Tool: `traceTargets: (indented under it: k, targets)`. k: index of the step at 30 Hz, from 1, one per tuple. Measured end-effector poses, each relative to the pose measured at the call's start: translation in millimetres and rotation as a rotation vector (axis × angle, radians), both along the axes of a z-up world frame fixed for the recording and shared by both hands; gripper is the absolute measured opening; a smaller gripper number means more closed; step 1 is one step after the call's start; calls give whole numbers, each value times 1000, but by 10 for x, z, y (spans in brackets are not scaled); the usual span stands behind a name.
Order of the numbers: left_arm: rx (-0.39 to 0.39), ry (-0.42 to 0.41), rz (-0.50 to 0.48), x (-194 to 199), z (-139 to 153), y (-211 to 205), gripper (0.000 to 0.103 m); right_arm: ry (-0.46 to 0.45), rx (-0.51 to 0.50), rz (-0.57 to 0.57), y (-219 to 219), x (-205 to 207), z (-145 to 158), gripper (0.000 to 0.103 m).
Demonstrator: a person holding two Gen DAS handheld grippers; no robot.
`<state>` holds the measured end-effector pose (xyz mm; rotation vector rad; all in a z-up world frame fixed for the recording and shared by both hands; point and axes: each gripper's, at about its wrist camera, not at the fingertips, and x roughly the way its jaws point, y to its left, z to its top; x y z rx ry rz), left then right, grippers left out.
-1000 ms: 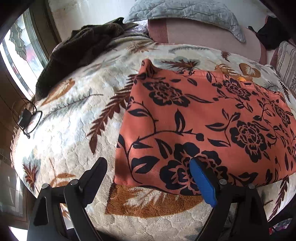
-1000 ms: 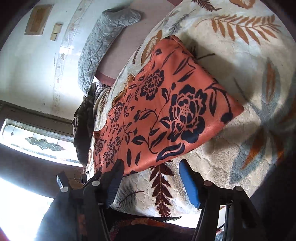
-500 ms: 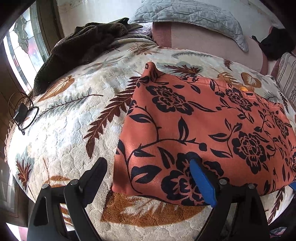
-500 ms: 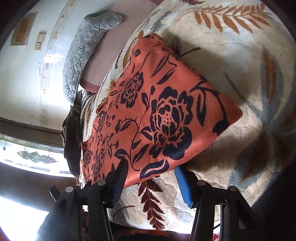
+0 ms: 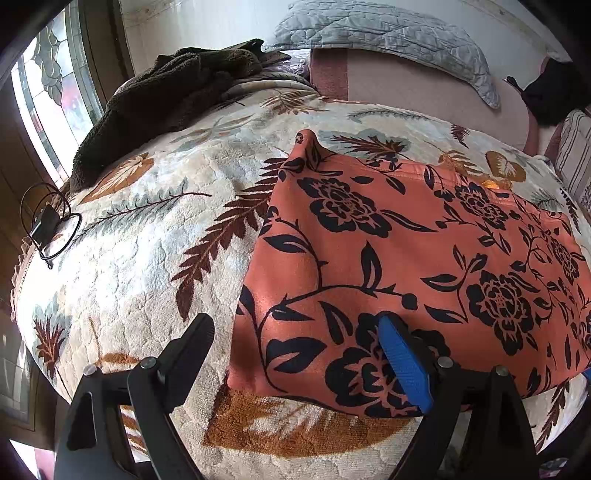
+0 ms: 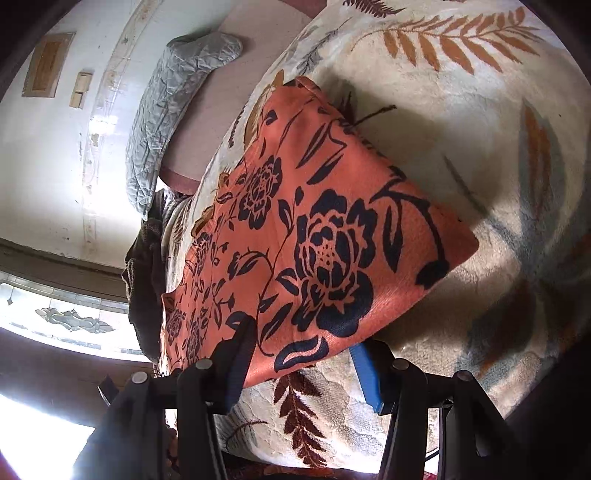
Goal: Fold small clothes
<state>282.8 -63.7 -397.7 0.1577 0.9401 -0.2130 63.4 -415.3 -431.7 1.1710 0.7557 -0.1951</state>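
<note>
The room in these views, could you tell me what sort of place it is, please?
Most likely a bedroom: a bed under a leaf-patterned blanket, a grey quilted pillow near the wall, and a stained-glass window beside it.

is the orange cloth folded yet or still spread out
Spread flat: the orange cloth lies smooth on the bed, no layer doubled over.

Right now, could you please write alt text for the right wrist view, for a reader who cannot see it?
An orange cloth with black flowers lies flat on a leaf-patterned blanket covering a bed, its near edge between the fingers of the right gripper. Beyond it are a grey pillow by a white wall and a bright window.
</note>
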Motion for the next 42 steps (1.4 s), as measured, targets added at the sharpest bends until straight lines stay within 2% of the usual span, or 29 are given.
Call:
traceTargets:
  k: [6,10,14,16,17,18,19,21,22,24,27,28,30,32,34,38,40,41,42]
  targets:
    - [-7,44,-5,46,-98,-18,91,-19,40,-72,-196,99,-79,54]
    - [-63,68,6,65,-77,58,91,-45,80,-117,-285,139,-111,54]
    - [-137,-49,21,-52,165,190,91,-56,65,-117,-262,52,-73,54]
    - [-116,-15,37,6,93,190,91,-57,64,-128,-271,32,-79,54]
    - [-85,40,42,73,-15,160,91,-55,66,-132,-282,45,-92,52]
    - [-58,100,43,126,-140,130,91,-45,58,-137,-289,63,-100,42]
    - [-77,122,50,146,-192,143,91,-26,42,-137,-297,76,-113,32]
    - [-125,107,53,132,-134,185,91,-17,37,-142,-306,86,-141,27]
    - [-121,105,46,126,-123,178,91,-22,39,-146,-311,80,-146,26]
    - [-121,81,53,99,-73,185,91,-24,28,-145,-309,90,-136,25]
    - [-131,-9,63,42,64,226,91,-24,32,-151,-306,106,-150,26]
    - [-113,6,64,62,25,216,91,-27,51,-160,-316,102,-167,27]
    - [-72,124,51,157,-211,159,91,-32,74,-170,-336,90,-201,27]
    - [-115,100,66,121,-171,205,91,-34,73,-170,-334,86,-205,27]
    - [-106,89,55,107,-133,210,91,-37,72,-169,-327,78,-208,27]
    - [-123,40,98,78,-36,323,91,-44,76,-165,-321,73,-217,27]
    - [-87,73,102,105,-124,341,91,-52,102,-176,-328,56,-253,27]
    - [-101,104,91,118,-190,343,92,-57,114,-182,-331,47,-268,27]
    - [-119,96,89,95,-198,362,92,-60,120,-185,-330,41,-275,27]
